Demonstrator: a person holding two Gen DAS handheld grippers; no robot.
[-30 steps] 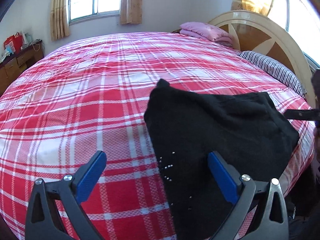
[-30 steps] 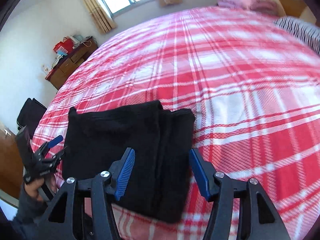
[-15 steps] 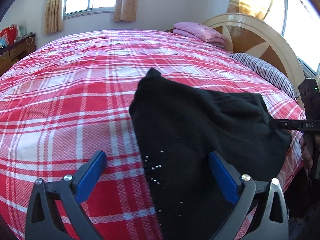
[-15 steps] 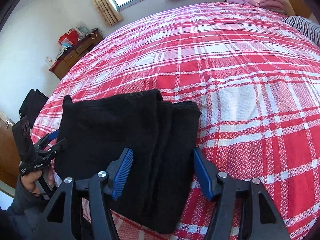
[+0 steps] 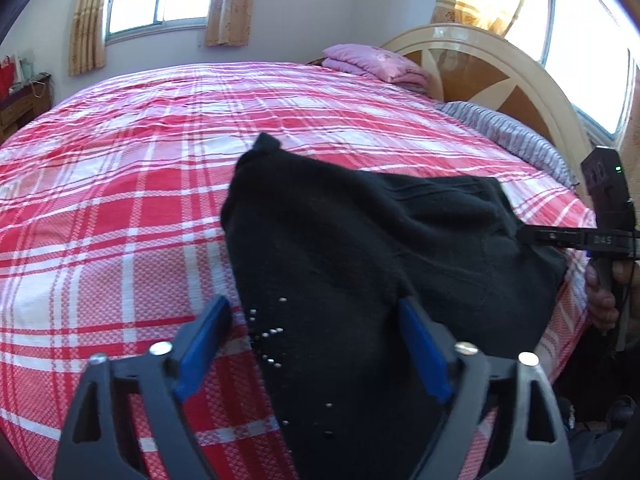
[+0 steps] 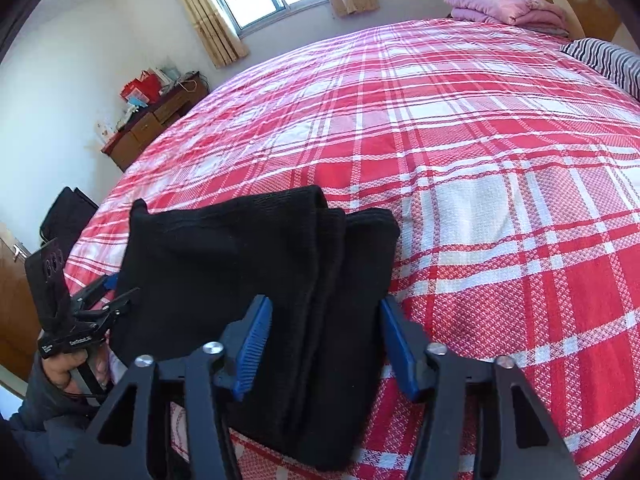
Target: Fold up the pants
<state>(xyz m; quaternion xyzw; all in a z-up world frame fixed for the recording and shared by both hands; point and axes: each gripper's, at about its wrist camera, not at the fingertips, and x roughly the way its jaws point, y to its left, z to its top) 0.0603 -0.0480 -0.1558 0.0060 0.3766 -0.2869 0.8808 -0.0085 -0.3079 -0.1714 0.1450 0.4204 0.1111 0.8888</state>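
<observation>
Black pants point(image 5: 360, 264) lie folded in layers on the near edge of the red plaid bed point(image 5: 132, 216). Small white specks dot the near part. My left gripper point(image 5: 316, 320) is open, its blue pads on either side of the near left end of the pants. My right gripper point(image 6: 324, 320) is open, straddling the stacked folded edges at the right end of the pants point(image 6: 256, 264). In the left wrist view the right gripper point(image 5: 532, 236) reaches in from the right at the pants' edge. In the right wrist view the left gripper point(image 6: 116, 292) sits at the pants' left edge.
A folded pink blanket point(image 5: 372, 62) and a striped pillow point(image 5: 508, 136) lie by the curved headboard point(image 5: 492, 68). A wooden dresser point(image 6: 156, 120) with red bags stands by the far wall. A dark chair point(image 6: 64, 216) stands left of the bed.
Both grippers have moved in closer to the pants and lower; the cloth now sits between the open pads of each. The pants' shape is about the same.
</observation>
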